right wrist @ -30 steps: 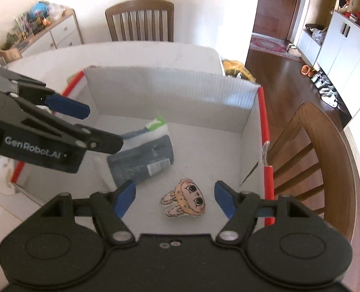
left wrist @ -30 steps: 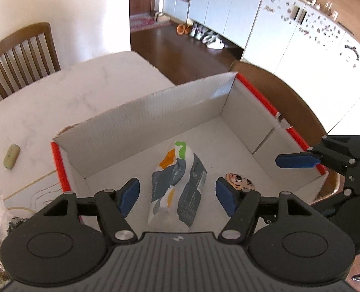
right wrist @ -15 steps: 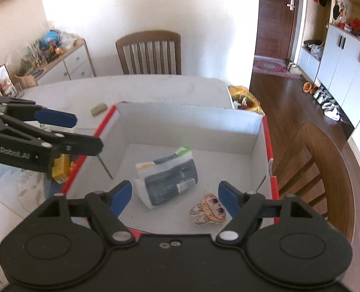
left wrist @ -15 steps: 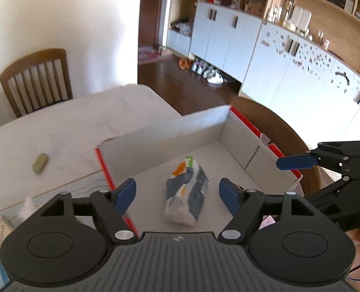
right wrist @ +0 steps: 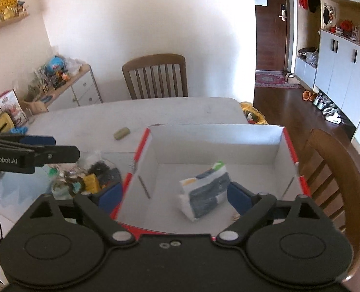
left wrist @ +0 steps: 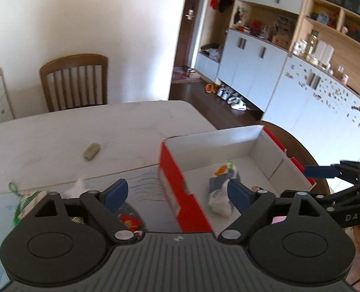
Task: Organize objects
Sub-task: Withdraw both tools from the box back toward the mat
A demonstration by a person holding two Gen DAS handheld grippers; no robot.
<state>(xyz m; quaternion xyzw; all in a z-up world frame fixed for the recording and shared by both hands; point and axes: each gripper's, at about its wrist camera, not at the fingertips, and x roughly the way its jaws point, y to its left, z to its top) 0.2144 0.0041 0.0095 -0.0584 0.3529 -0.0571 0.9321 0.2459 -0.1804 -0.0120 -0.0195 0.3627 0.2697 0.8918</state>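
- Left gripper (left wrist: 176,193): tilted downward over the table (left wrist: 58,141), straddling the box's near red wall; jaws opening, nothing clamped (that wall just sits in the line of sight between the pads).
- Right gripper (right wrist: 173,196): same downward tilt, aimed into the box (right wrist: 216,141); jaws opening, free of load. The packet (right wrist: 205,194) shows between the pads but lies on the box floor, ungripped.
- Packet: grey-white wrapper with orange and green end, inside the box, leaning toward the middle of the floor.
- Right view only: a pile of small items (right wrist: 87,177) on the table just left of the box, a cluttered sideboard (right wrist: 65,85) by the wall, a sliver of something flat (right wrist: 235,216) by the right pad (too hidden to identify).
- Left view only: the box's red outer side (left wrist: 180,187), a green-printed bag (left wrist: 24,206) at the left edge, kitchen cabinets (left wrist: 313,102).
- Both views: small olive lump (left wrist: 91,151) lying alone on the tabletop, well apart from the box; the other gripper pokes in from the side.
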